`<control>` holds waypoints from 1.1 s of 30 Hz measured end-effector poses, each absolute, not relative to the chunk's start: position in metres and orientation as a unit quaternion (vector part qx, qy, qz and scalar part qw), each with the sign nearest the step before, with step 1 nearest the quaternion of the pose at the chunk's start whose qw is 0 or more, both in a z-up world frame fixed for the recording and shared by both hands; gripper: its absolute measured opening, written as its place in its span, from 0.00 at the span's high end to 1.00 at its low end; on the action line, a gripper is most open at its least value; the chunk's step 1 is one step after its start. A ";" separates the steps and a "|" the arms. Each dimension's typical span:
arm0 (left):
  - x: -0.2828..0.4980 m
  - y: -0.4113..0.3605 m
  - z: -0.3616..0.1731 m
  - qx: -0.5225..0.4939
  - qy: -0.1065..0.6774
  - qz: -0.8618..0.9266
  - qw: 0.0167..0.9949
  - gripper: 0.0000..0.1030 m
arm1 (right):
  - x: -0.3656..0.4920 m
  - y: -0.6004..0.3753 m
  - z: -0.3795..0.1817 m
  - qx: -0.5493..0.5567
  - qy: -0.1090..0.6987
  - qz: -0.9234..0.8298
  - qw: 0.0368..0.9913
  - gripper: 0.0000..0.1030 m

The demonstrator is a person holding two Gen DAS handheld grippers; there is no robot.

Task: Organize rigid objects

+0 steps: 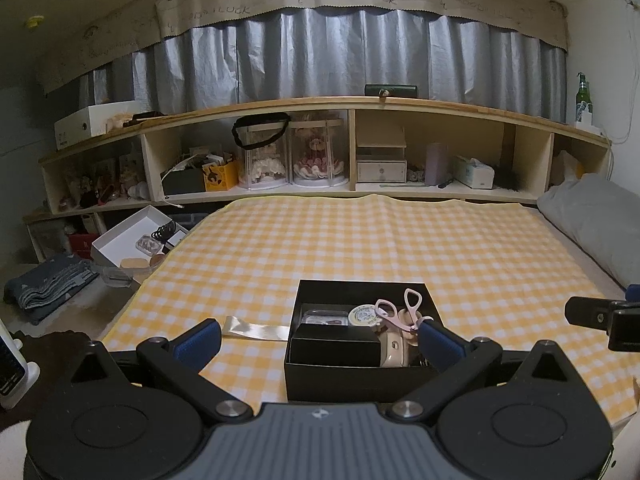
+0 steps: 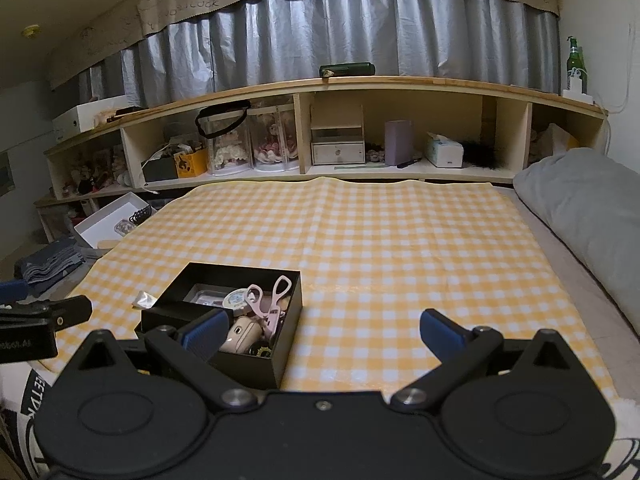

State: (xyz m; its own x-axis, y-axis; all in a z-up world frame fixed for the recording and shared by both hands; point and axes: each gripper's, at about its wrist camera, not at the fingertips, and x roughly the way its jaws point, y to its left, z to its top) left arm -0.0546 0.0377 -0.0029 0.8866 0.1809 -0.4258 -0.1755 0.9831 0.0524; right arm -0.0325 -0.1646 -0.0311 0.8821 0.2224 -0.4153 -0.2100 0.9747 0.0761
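A black open box [image 1: 352, 380] [image 2: 256, 368] sits on the yellow checked cloth [image 1: 360, 240] [image 2: 380, 240] near me. It holds a pink eyelash curler [image 1: 404, 312] [image 2: 272, 300], a round white tin [image 1: 362, 314] [image 2: 236, 300], a small black box [image 1: 336, 346], a beige case [image 1: 394, 350] [image 2: 244, 336] and a clear packet [image 1: 324, 318]. My left gripper [image 1: 320, 342] is open, its fingers on either side of the box. My right gripper [image 2: 322, 334] is open and empty, just right of the box.
A shiny wrapper [image 1: 256, 328] [image 2: 144, 300] lies left of the box. A grey pillow [image 1: 600, 220] [image 2: 592, 208] lies at the right. A wooden shelf unit [image 1: 360, 148] [image 2: 320, 128] full of items stands behind. A white tray [image 1: 132, 240] [image 2: 108, 220] sits at the left.
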 end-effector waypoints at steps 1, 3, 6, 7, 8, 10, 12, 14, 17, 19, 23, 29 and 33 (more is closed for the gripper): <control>-0.055 0.037 -0.003 0.006 0.220 0.092 0.971 0.00 | -0.033 -0.164 -0.031 0.014 0.215 0.111 0.970 0.00; -0.055 0.038 -0.003 0.005 0.221 0.091 0.971 0.00 | -0.033 -0.164 -0.031 0.012 0.214 0.112 0.970 0.00; -0.055 0.037 -0.003 0.006 0.220 0.091 0.971 0.00 | -0.034 -0.163 -0.031 0.011 0.214 0.111 0.970 0.00; -0.055 0.037 -0.003 0.007 0.220 0.091 0.971 0.00 | -0.034 -0.163 -0.031 0.011 0.214 0.112 0.970 0.00; -0.054 0.038 -0.003 0.008 0.220 0.091 0.971 0.00 | -0.034 -0.163 -0.031 0.011 0.214 0.112 0.970 0.00; -0.054 0.037 -0.003 0.009 0.221 0.091 0.971 0.00 | -0.034 -0.164 -0.031 0.011 0.215 0.112 0.970 0.00; -0.054 0.037 -0.003 0.008 0.221 0.091 0.971 0.00 | -0.034 -0.164 -0.031 0.011 0.215 0.113 0.970 0.00; -0.054 0.037 -0.003 0.009 0.222 0.090 0.971 0.00 | -0.034 -0.164 -0.031 0.011 0.215 0.112 0.970 0.00; -0.054 0.037 -0.003 0.010 0.222 0.089 0.971 0.00 | -0.034 -0.164 -0.031 0.011 0.215 0.112 0.970 0.00; -0.054 0.036 -0.003 0.010 0.222 0.090 0.971 0.00 | -0.034 -0.164 -0.031 0.011 0.215 0.112 0.970 0.00; -0.054 0.036 -0.003 0.010 0.222 0.090 0.971 0.00 | -0.034 -0.163 -0.032 0.010 0.216 0.113 0.970 0.00; -0.054 0.036 -0.003 0.010 0.222 0.090 0.971 0.00 | -0.034 -0.164 -0.032 0.009 0.216 0.114 0.970 0.00; -0.054 0.036 -0.003 0.010 0.222 0.090 0.971 0.00 | -0.034 -0.163 -0.032 0.009 0.216 0.114 0.970 0.00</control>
